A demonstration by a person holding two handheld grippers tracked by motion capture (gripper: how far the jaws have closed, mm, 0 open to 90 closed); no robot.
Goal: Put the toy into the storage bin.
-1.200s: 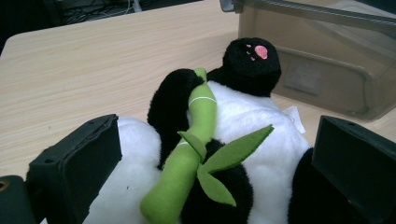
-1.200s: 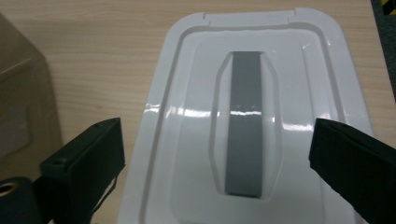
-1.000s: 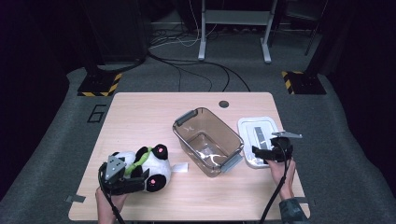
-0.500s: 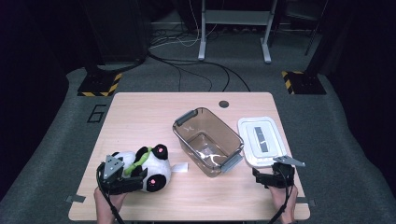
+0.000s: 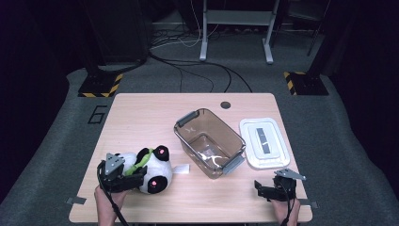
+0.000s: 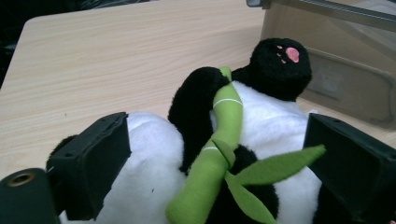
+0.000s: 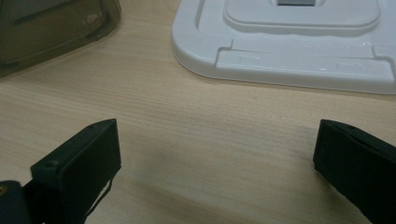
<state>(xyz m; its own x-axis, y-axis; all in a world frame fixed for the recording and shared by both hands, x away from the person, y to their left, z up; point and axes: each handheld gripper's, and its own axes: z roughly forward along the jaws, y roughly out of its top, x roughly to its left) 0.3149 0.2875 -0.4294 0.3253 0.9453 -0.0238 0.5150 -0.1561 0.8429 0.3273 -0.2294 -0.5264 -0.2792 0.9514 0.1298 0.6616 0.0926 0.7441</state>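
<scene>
Left gripper (image 6: 215, 154) jaws are being closed around the black-and-white plush panda (image 6: 261, 121), just beside the clear brown plastic bin (image 5: 209, 142), probably for loading. Right gripper (image 7: 215, 163), jaws apart and empty, is being rested near the white lid (image 7: 299, 42).

The right gripper (image 5: 266, 189) comes off the flat white plastic lid (image 5: 265, 142) and drops back toward the person, now hovering low over bare wood just short of the lid's near edge, jaws wide and empty. The left gripper (image 5: 126, 177) has just been closing around the black-and-white plush panda (image 5: 149, 168).
</scene>
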